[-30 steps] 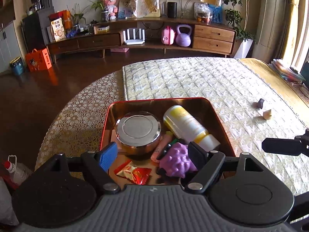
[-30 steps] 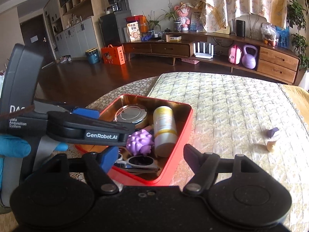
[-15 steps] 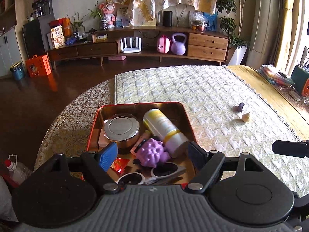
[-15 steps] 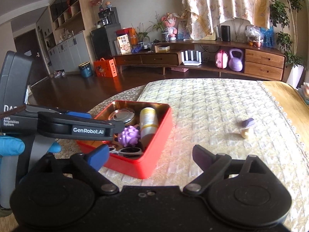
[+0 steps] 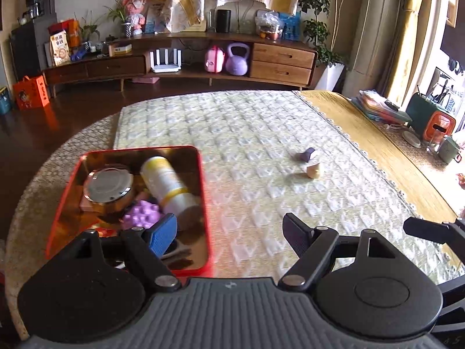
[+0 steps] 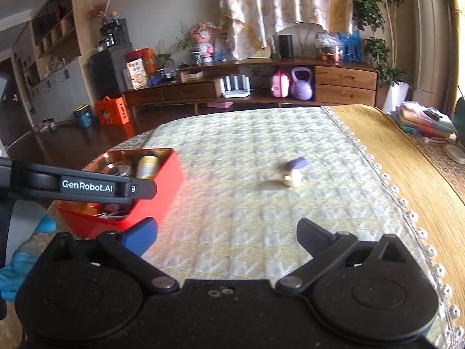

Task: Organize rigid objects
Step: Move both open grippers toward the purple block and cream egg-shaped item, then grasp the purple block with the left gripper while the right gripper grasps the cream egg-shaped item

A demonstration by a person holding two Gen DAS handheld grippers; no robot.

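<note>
A red tin box [image 5: 205, 203] sits at the table's near left, also in the right wrist view [image 6: 162, 192]. It holds a silver-lidded jar [image 5: 108, 185], a yellow-white bottle [image 5: 168, 184], a purple knobbly ball [image 5: 142, 216] and other small items. A small purple piece [image 5: 305, 154] and a small cream piece [image 5: 314, 171] lie apart on the quilted mat, also in the right wrist view [image 6: 297, 163] [image 6: 292, 179]. My left gripper [image 5: 231, 234] is open and empty, right of the box. My right gripper [image 6: 225, 234] is open and empty, facing the two pieces.
The quilted mat [image 5: 247, 133] covers the round table. A yellow cloth [image 5: 377, 151] lies along the right side, with books [image 5: 377, 107] and cups [image 5: 447, 148] beyond. The left gripper's body [image 6: 87, 187] crosses the right wrist view at left.
Both grippers have swung right and pulled back from the red box. The box now sits at the left of both views; the two loose pieces are nearer the centre.
</note>
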